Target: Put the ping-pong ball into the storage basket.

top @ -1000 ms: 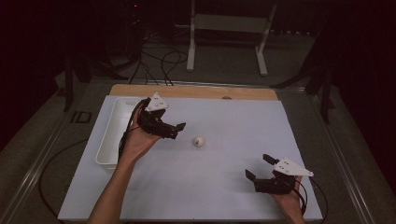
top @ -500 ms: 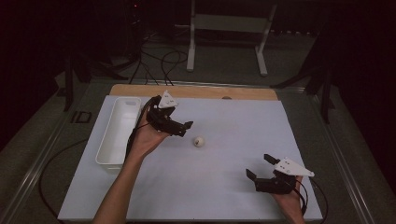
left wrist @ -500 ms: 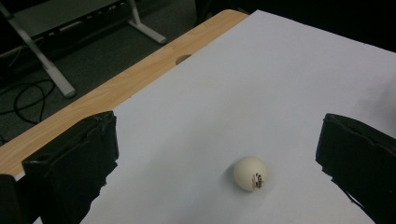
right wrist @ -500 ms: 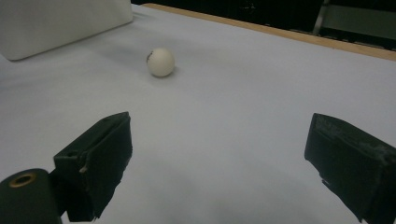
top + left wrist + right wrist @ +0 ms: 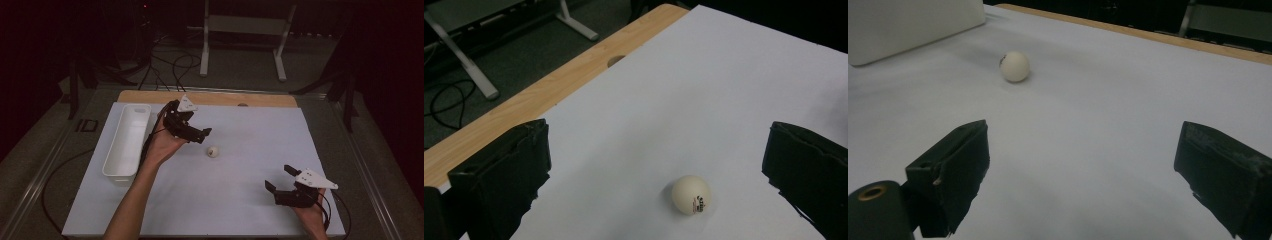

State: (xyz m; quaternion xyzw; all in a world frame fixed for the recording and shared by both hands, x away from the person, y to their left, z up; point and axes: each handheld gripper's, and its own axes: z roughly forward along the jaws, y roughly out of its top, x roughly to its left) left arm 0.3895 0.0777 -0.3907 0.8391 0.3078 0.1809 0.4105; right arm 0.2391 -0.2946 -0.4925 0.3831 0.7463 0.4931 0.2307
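Left tool (image 5: 197, 135) wide open just beside ping-pong ball (image 5: 213, 151) – right tool (image 5: 281, 182) wide too, well apart, empty.

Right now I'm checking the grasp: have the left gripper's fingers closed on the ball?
No, in the left gripper view the ball lies free on the white table, with both fingers spread wide apart.

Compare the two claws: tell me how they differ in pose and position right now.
The left claw is raised above the white sheet, close to the ball; the right claw sits low near the sheet's front corner, far from the ball. The left claw points at the ball from beside the white tray; the right has no tray near. Both are open and hold nothing.
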